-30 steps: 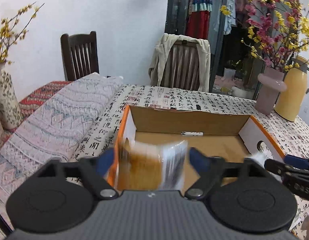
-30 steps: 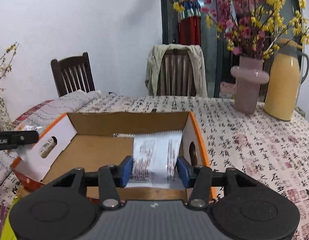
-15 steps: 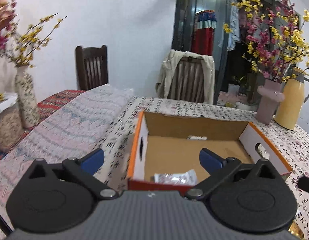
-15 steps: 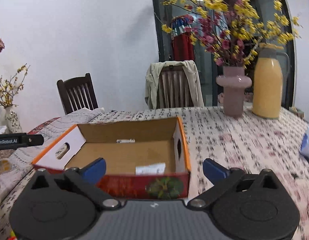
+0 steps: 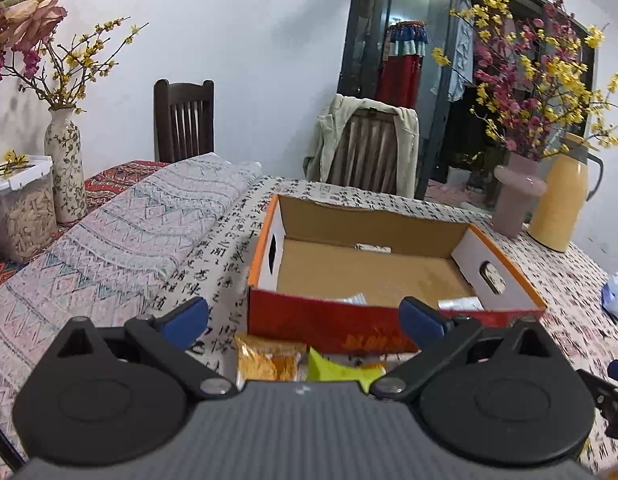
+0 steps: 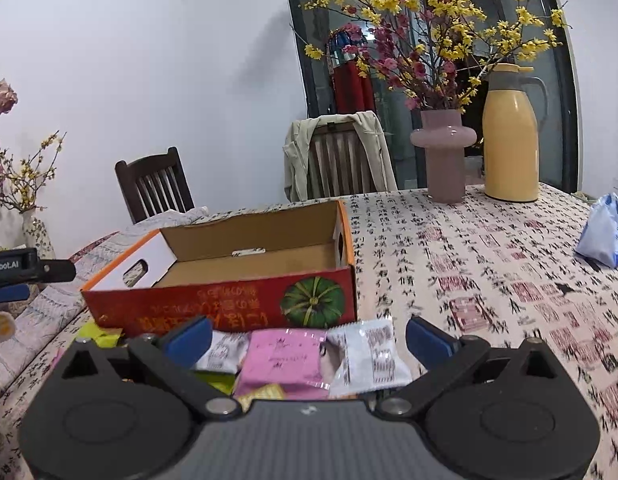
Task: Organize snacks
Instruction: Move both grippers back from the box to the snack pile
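Low in the right-wrist frame, the pink rectangular plastic snack packet [image 6: 287, 360] lay flat between the right gripper's [image 6: 309, 338] spread, empty jaws, its long axis running up the frame.

The left gripper [image 5: 303, 318] is built from matte black plastic, with two round disc-shaped housings flanking a ribbed dark grey central block, and each angled black linkage arm is pinned by a silver screw and tipped with a blue pad [image 5: 185, 316]. The right gripper [image 6: 307, 338] is made in the same way, with blue fingertips [image 6: 427, 340] and silver pivot screws. White "Robot.AI" lettering is seen on the black side of the left gripper in the right wrist view.
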Demonstrator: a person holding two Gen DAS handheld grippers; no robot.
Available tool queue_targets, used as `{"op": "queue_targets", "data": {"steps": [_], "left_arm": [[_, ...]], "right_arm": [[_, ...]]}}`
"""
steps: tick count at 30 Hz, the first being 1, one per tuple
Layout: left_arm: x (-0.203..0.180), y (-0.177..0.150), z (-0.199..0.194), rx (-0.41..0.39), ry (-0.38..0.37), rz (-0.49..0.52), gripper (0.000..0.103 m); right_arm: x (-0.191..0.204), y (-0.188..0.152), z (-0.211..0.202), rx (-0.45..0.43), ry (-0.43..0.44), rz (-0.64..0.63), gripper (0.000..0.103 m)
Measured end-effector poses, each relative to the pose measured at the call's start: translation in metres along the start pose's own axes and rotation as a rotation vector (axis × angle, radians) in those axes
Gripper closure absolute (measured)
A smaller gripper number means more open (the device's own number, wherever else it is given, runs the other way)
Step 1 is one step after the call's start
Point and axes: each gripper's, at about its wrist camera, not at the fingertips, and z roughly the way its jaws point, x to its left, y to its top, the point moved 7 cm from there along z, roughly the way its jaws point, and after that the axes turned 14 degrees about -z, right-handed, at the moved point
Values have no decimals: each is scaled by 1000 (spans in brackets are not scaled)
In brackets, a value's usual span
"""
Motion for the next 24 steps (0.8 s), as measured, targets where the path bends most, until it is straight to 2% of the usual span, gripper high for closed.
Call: {"op": "queue_targets", "data": {"steps": [8,15,24], "left_arm": [[11,-20,-32,-21,-51,23,0],[27,-30,-61,-64,-48,26,0],[39,-53,-71,-27,-36,19,0]], "right_arm": [[15,-20,-20,31,-7,-14,0],[23,-37,-36,41,19,-2,0],[29,-47,-48,49,31,-13,0]]}}
